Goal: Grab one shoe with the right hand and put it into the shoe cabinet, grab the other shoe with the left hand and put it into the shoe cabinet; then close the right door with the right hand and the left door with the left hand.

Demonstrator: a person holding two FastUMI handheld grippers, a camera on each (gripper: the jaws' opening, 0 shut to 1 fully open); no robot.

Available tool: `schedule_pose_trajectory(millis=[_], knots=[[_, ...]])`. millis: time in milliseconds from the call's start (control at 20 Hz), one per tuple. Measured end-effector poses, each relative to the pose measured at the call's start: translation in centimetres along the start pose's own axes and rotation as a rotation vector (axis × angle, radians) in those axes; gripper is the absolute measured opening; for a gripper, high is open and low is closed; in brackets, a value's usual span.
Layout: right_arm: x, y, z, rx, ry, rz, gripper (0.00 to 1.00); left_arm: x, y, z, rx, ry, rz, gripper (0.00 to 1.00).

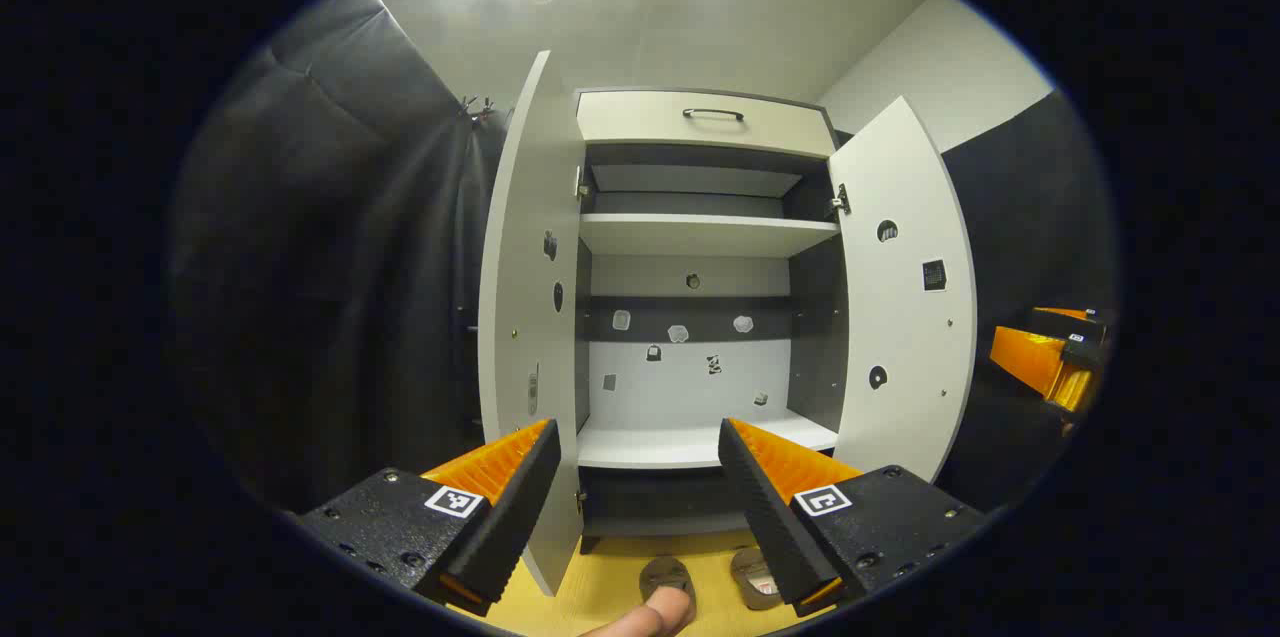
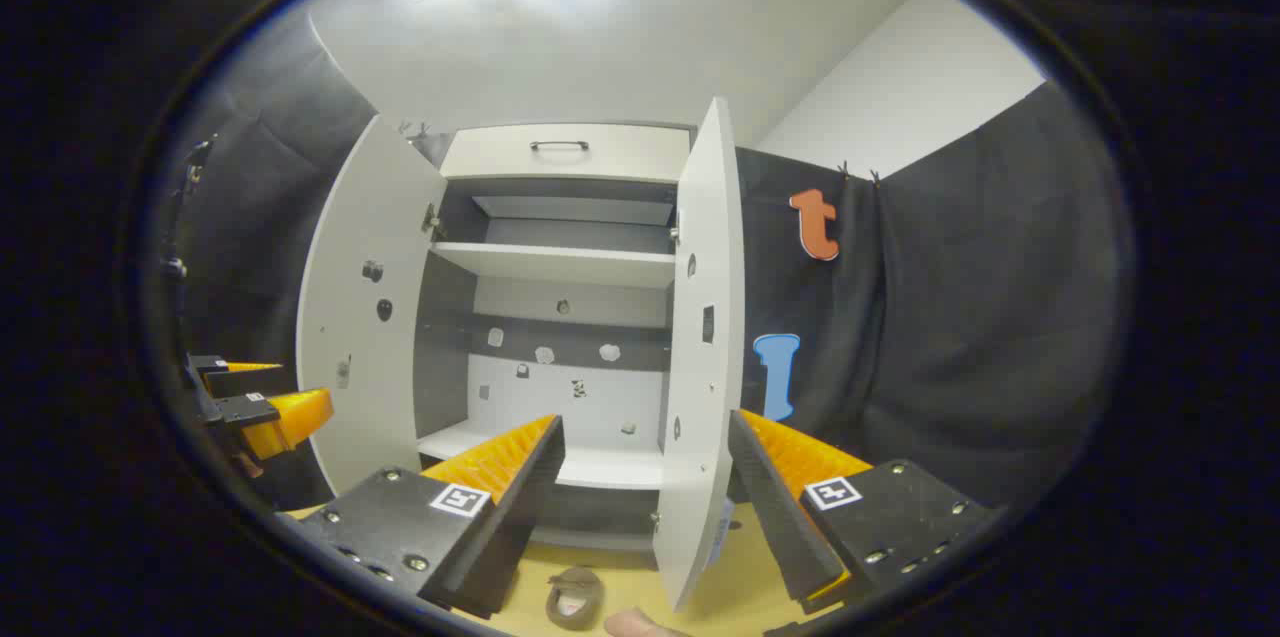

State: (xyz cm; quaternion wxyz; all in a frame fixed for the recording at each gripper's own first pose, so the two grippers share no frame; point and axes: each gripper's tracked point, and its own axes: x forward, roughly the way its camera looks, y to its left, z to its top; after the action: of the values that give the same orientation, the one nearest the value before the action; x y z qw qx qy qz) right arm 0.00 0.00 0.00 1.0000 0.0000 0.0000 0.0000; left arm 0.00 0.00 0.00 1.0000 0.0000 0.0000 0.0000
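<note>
Nothing of the job looks done yet. The shoe cabinet [image 1: 700, 297] stands with both doors swung wide, and the shelves that show inside are bare. The two shoes [image 1: 667, 577] lie on the yellow floor just in front of it, side by side, low between the jaws in the left gripper view; one of them [image 2: 574, 599] shows again at the bottom of the right gripper view. So both placements and both door closings appear to be left.

The left gripper [image 1: 635, 487] is held level and faces straight into the cabinet, its jaws spread wide with nothing between them. The left door [image 1: 525, 317] stands edge-on just beyond its left finger. The right gripper [image 2: 645, 487] is also raised and pointed at the cabinet from further right, jaws wide apart and empty, with the edge of the right door [image 2: 705, 337] rising in the gap between them, farther off and not gripped. A fingertip [image 1: 655, 612] pokes in at the bottom edge of the left gripper view.

Both hands sit high, above the shoes, so the right one would have to drop toward the floor first.
</note>
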Motion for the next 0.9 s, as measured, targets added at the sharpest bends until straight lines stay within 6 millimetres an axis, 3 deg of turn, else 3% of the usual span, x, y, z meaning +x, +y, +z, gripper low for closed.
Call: schedule_pose_trajectory(millis=[50,150,300,600,850,900], knots=[[0.0,0.3,-0.3,0.0,0.005,0.005,0.94,0.3,0.1,-0.2,0.0,0.006,0.001,0.97],[0.2,0.6,-0.4,0.012,0.011,0.011,0.99,0.5,0.0,-0.4,-0.004,0.008,-0.007,0.96],[0.7,0.4,-0.9,0.015,0.017,0.001,0.94,0.4,-1.1,-1.4,-0.025,0.036,-0.051,0.96],[1.9,0.9,-2.6,0.032,0.041,0.024,0.99,0.3,-1.1,-1.0,-0.036,0.009,-0.07,0.94],[3.4,2.1,-6.0,0.008,0.093,0.054,0.94,0.4,-0.6,-2.1,-0.045,0.024,-0.067,0.96],[3.8,2.3,-6.7,-0.006,0.1,0.058,0.99,0.5,-0.4,-2.3,-0.044,0.026,-0.062,0.96]])
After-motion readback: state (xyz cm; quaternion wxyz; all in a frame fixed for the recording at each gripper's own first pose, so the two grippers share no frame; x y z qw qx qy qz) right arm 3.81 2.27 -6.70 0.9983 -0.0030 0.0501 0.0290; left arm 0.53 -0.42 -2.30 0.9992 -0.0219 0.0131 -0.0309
